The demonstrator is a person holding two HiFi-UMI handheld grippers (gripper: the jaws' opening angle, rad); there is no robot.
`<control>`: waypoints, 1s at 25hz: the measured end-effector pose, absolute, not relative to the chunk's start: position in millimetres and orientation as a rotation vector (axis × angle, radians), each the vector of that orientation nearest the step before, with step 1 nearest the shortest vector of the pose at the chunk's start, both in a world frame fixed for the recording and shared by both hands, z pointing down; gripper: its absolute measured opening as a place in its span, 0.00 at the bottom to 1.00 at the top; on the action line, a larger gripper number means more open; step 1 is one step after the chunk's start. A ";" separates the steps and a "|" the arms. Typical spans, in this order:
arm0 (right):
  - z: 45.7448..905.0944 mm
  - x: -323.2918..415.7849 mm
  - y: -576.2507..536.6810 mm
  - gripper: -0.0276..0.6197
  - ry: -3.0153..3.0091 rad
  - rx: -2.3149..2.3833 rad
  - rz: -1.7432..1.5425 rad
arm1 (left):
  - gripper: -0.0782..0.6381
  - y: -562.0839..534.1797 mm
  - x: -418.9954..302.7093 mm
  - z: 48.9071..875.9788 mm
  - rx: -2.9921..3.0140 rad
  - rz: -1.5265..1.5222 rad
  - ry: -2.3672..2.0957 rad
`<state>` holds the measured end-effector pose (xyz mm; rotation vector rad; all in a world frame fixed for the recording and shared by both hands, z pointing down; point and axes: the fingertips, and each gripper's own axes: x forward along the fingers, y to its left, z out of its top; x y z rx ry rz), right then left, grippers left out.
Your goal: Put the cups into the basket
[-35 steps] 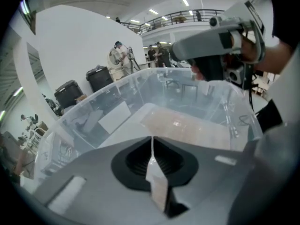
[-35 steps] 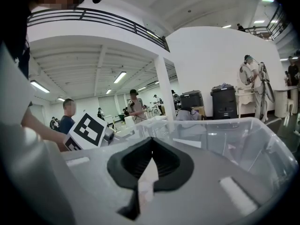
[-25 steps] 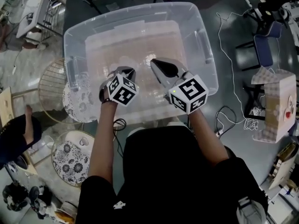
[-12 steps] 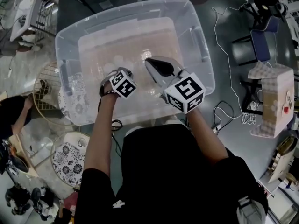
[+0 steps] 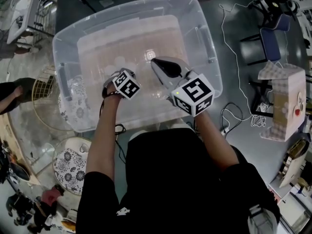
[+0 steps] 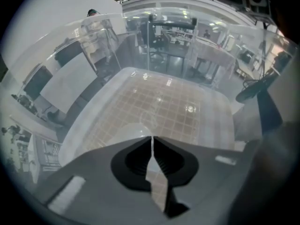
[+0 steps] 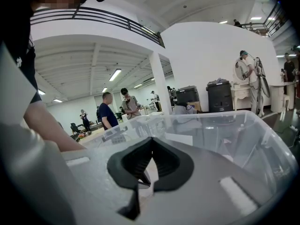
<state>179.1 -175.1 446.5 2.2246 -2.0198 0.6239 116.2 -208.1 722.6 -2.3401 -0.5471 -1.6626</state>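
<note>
Left of the clear bin [image 5: 126,9] sits a round wire basket [image 5: 43,108]. Some glassware [image 5: 77,87] shows at the bin's left wall, though I can't say whether it stands inside that wall or behind it. Down inside the bin, the left gripper [image 6: 152,138] points steeply at the floor with its jaws drawn together to a hairline. A pale clear cup [image 6: 129,131] (my best guess at that rounded shape) lies right at the tips, and whether its wall is nipped I can't tell. Above the bin's near half the right gripper [image 7: 151,139] hangs with its jaws closed on nothing. I'd judge the job far from finished, since clear cups are hard to count. The bin's floor is mostly bare and its walls stand well apart from both grippers, so there's room to move. Right of the bin a white cable [image 5: 229,38] trails over the ground.
</note>
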 end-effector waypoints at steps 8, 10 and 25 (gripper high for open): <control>443.0 181.8 -174.5 0.04 -2.025 2.225 0.615 | 0.17 -207.1 113.0 727.0 -2.348 -1.695 -0.551; 442.6 182.4 -173.9 0.04 -2.023 2.223 0.613 | 0.19 -206.4 115.4 723.7 -2.362 -1.684 -0.551; 436.6 182.5 -177.2 0.04 -2.043 2.221 0.583 | 0.14 -199.4 109.6 705.0 -2.378 -1.666 -0.587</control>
